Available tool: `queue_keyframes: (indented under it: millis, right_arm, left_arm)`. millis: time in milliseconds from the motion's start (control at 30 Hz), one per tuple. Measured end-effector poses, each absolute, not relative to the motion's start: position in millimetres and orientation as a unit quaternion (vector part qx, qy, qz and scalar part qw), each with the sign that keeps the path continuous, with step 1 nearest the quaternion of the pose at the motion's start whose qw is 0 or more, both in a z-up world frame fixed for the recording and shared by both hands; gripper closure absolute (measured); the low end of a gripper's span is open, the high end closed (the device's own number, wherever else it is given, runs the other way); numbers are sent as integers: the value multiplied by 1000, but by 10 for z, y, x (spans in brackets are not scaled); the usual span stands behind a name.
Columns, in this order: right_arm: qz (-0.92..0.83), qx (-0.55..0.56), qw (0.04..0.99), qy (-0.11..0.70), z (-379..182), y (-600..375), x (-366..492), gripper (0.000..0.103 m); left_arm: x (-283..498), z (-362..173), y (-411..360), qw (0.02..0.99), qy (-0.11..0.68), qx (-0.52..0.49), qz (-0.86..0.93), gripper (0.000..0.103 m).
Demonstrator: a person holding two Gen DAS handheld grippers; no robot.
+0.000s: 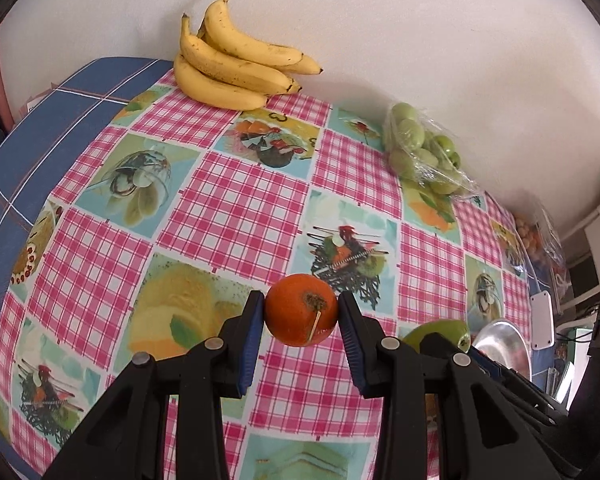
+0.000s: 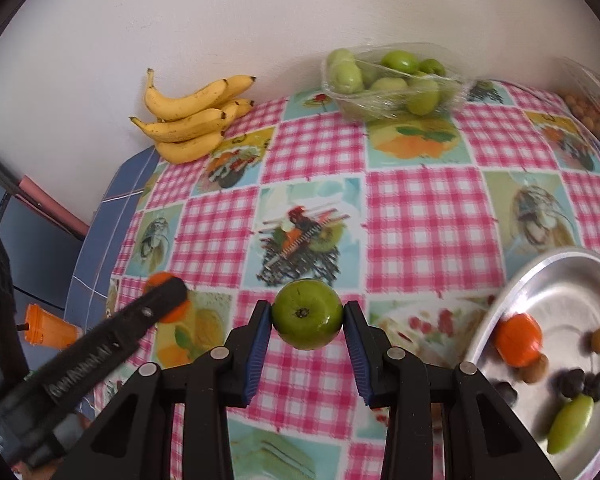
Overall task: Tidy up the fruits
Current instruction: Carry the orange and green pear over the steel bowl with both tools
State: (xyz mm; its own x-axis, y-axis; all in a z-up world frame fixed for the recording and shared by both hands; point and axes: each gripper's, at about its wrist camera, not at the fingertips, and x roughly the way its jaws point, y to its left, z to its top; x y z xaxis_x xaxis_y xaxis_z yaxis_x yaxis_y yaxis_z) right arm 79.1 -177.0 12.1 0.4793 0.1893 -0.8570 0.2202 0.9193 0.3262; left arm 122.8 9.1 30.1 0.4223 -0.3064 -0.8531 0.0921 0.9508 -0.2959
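both tools hold fruit up off the worktop. left tool (image 1: 301,312) has a small round orange fruit (image 1: 301,310) pinched between its two blue pads, and the jaws are only a little way open, just as wide as the fruit. right tool (image 2: 307,314) holds a green fruit (image 2: 307,314) the same way, one pad on each side and the jaws a little apart. each fruit is round and smooth and is held only by its sides, so i think it could slip or roll out if a tool tips, shakes or lets go too soon. then it could bounce on the checked worktop (image 2: 428,208) and roll off the edge. just past the right tool, on its right, sits a shiny metal plate (image 2: 512,292) with an orange fruit, some small brown and dark ones and a long green one already in it. i think both held fruits are going there. if a fruit drops from too high it could knock the others or roll out of the plate. far back by the wall lie the bananas (image 2: 196,116), and a clear wrapped tray of green fruits (image 2: 396,80) sits well apart from them.
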Motion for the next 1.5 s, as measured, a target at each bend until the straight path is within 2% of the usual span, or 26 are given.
queue_keyframes:
  millis: [633, 1500]
  right_arm:
    - [-32, 234, 841, 487, 265, -2083, 119, 63]
    - [-154, 326, 808, 467, 91, -3368, -428, 63]
  left_arm:
    - [816, 362, -193, 838, 521, -66, -148, 64]
    - [319, 238, -1464, 796, 543, 19, -267, 64]
